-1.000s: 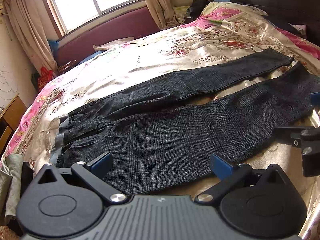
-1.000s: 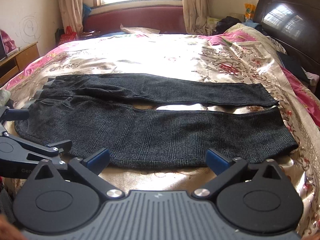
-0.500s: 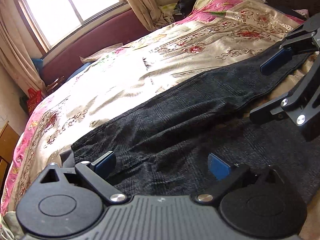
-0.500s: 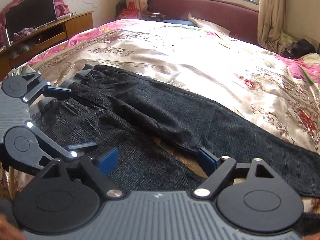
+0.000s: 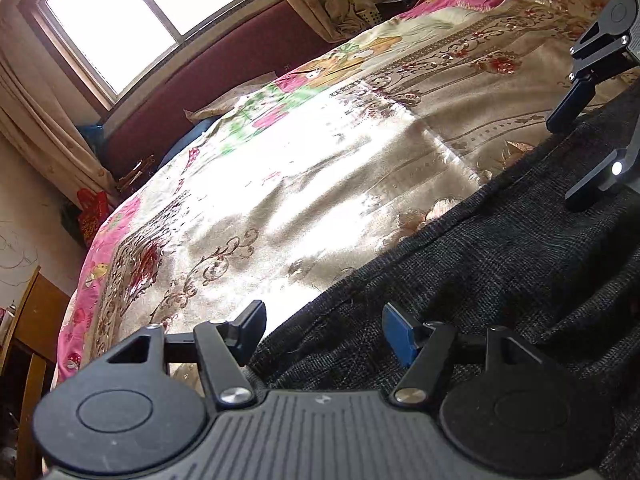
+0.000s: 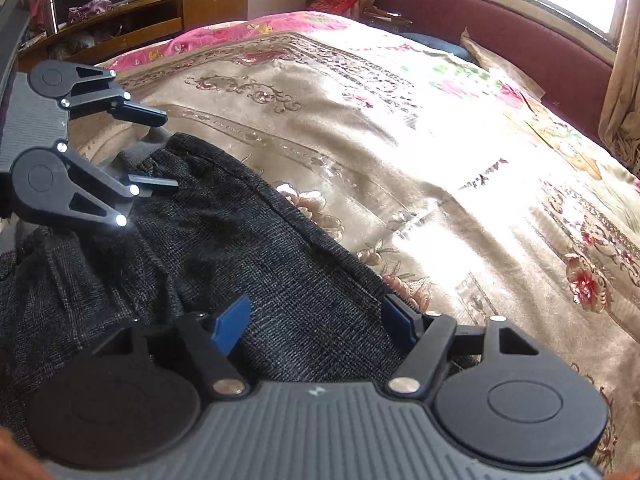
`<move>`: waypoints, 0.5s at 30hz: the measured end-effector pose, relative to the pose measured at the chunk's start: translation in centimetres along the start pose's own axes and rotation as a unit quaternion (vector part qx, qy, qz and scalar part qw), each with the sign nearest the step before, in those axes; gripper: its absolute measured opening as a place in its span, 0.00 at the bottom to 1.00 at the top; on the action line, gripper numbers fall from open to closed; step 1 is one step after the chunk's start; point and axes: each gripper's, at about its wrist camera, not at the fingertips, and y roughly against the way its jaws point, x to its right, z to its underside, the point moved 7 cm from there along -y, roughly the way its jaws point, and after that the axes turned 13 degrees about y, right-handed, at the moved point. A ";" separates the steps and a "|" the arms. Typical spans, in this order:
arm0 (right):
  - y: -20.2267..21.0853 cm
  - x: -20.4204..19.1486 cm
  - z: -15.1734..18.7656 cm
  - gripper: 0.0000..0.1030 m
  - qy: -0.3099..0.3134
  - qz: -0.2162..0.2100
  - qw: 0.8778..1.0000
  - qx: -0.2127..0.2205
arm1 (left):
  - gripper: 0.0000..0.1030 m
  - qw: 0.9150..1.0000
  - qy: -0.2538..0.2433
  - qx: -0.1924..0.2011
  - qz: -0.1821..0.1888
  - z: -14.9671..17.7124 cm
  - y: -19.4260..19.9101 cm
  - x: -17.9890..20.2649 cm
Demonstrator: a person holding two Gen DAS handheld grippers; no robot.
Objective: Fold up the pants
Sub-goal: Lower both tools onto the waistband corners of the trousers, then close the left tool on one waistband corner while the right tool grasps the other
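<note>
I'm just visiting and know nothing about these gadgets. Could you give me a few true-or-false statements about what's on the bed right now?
1. The dark pants lie on a floral bedspread. True.
2. The right tongs straddle the far edge of the pants. True.
3. The pants are bright red. False: dark grey-black.
4. The left tongs are clamped fully shut. False: there is a gap between the pads.
5. The window is dark. False: daylight comes through it.

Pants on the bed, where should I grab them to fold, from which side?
Probably pinch the far edge of the pants, near the waistband and farther down the leg, from above: they lie flat on the bedspread, with that edge exposed.
</note>
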 end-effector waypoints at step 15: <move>-5.7 2.3 -0.7 0.68 0.023 -0.055 0.993 -0.099 | 0.74 0.989 -0.034 -0.103 0.104 0.7 -6.4 -4.1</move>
